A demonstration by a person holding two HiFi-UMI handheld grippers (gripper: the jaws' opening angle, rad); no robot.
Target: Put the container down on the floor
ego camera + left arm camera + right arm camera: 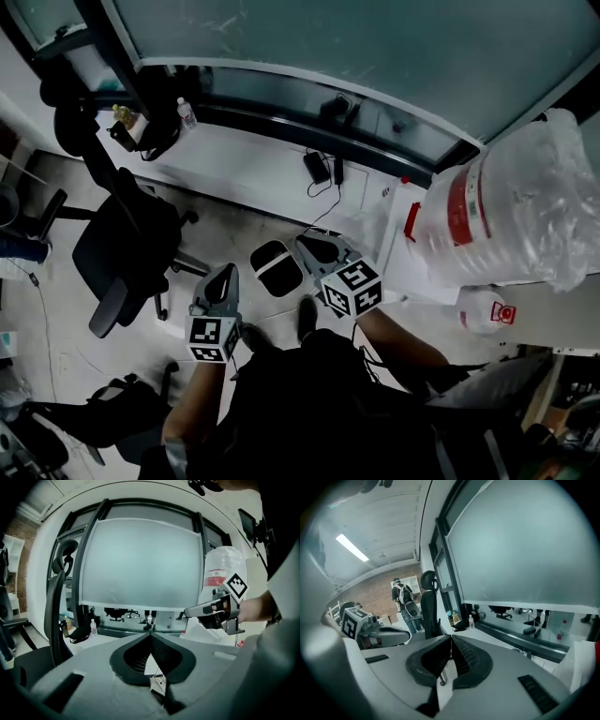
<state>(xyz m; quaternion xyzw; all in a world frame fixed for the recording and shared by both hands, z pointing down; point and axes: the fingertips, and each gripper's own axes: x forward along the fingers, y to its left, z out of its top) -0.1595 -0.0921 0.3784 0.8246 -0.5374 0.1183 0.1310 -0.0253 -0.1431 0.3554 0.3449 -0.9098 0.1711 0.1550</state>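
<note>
The container (511, 211) is a big white tub with a red band, wrapped in clear plastic, and it stands on the white desk (412, 267) at the right. It also shows in the left gripper view as the container (221, 573), past my right gripper (190, 612). My left gripper (223, 274) hangs over the floor in front of me, shut and empty, jaws meeting at the left gripper (151, 634). My right gripper (307, 242) points toward the desk, left of the container and apart from it. It is shut with nothing held, as the right gripper (451, 637) shows.
A black office chair (127, 244) stands at the left on the grey floor. A white sill (253, 159) under the window holds bottles (187, 114) and a charger (317, 167). A small white jug (486, 311) lies below the container. A dark striped object (275, 266) lies on the floor.
</note>
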